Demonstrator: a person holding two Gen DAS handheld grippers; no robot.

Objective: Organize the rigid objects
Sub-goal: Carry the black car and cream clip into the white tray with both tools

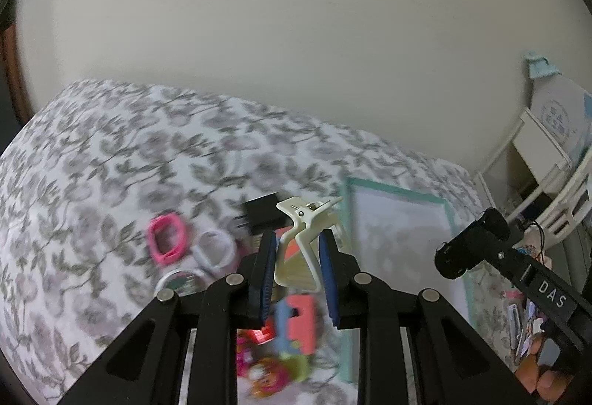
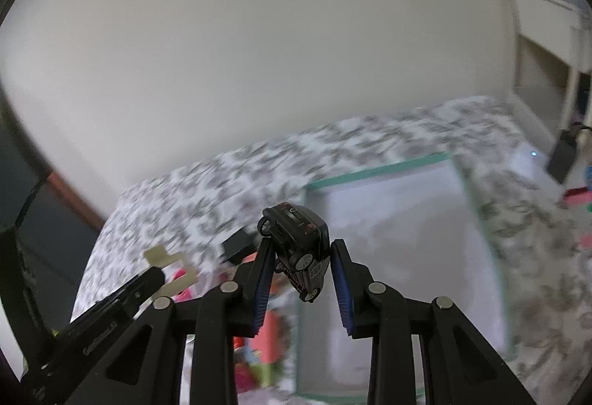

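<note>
- Cream plastic hair clip (image 1: 303,242) sits clamped between the blue pads of the left gripper (image 1: 298,279), lifted above the flowered bedspread (image 1: 92,160).
- Black toy car (image 2: 299,249) hangs nose-down, pinched in the right gripper (image 2: 303,288), above a clear box with a green rim (image 2: 377,171).
- Under the clip lie a pink ring (image 1: 166,238), a white ring (image 1: 216,249), a black plug (image 1: 262,216) and blurred bright toys (image 1: 285,342).
- Far behind, a pale wall (image 1: 296,27); white shelves (image 1: 540,153) stand at the right.
</note>
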